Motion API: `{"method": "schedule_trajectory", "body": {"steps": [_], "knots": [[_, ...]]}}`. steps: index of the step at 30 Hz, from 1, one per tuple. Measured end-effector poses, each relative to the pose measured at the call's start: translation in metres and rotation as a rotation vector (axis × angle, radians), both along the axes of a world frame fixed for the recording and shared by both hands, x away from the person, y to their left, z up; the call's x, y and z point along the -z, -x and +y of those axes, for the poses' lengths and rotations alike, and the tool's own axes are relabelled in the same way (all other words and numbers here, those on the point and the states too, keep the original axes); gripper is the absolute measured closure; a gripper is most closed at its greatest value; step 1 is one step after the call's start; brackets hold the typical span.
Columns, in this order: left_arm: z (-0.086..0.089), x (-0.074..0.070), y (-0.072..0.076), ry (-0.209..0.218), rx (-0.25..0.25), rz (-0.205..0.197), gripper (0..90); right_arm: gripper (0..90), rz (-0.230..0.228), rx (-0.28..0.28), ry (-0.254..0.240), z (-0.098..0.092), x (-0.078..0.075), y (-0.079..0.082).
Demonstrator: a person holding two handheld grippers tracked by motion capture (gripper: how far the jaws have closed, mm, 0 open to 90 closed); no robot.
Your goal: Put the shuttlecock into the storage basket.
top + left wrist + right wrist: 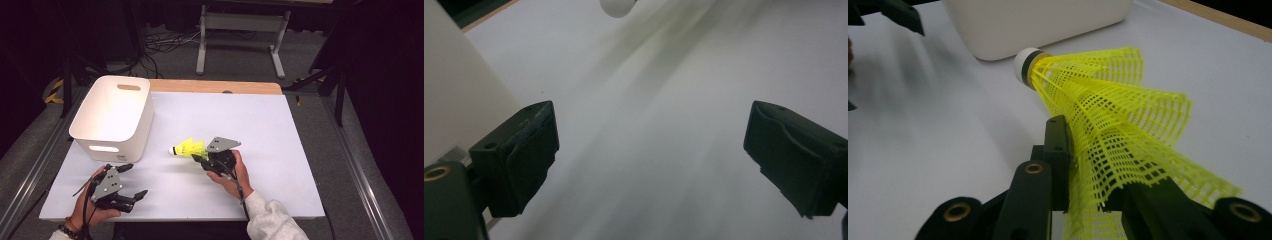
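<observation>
A yellow mesh shuttlecock [189,148] with a white cork tip hangs just above the white table top, its cork pointing left toward the bin. My right gripper [201,159] is shut on the shuttlecock's [1108,110] skirt, which is squashed flat between the jaws of the right gripper [1095,170]. My left gripper [134,181] is held near the table's front left corner, open with nothing between its fingers. In the left gripper view the left gripper [649,160] looks along bare table, and the shuttlecock's cork [616,6] shows at the top edge.
A white plastic bin [112,115] with handle slots stands at the table's left, close to the left gripper [454,100] and just beyond the shuttlecock [1038,20]. The white table top [250,125] ends in a wooden strip at the back; cables and a stand lie on the floor beyond.
</observation>
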State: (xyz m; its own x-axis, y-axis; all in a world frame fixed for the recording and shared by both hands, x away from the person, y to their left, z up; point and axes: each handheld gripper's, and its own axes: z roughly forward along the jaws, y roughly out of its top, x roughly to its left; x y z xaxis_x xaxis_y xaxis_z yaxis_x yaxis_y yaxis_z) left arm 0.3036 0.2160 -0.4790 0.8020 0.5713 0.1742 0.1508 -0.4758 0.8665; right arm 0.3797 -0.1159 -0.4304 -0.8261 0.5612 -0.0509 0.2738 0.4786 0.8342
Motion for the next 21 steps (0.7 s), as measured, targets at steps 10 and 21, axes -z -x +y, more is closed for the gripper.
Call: {"method": "schedule_trajectory", "body": {"steps": [10,21], "knots": [[-0.033,-0.007,-0.034,-0.038,0.029,0.003,15.8,79.4,-0.006,-0.05,0.015,-0.001,-0.007,0.012],[-0.077,-0.012,-0.064,-0.096,0.155,0.076,26.5,78.9,-0.021,-0.123,0.117,0.007,-0.006,0.018]]}}
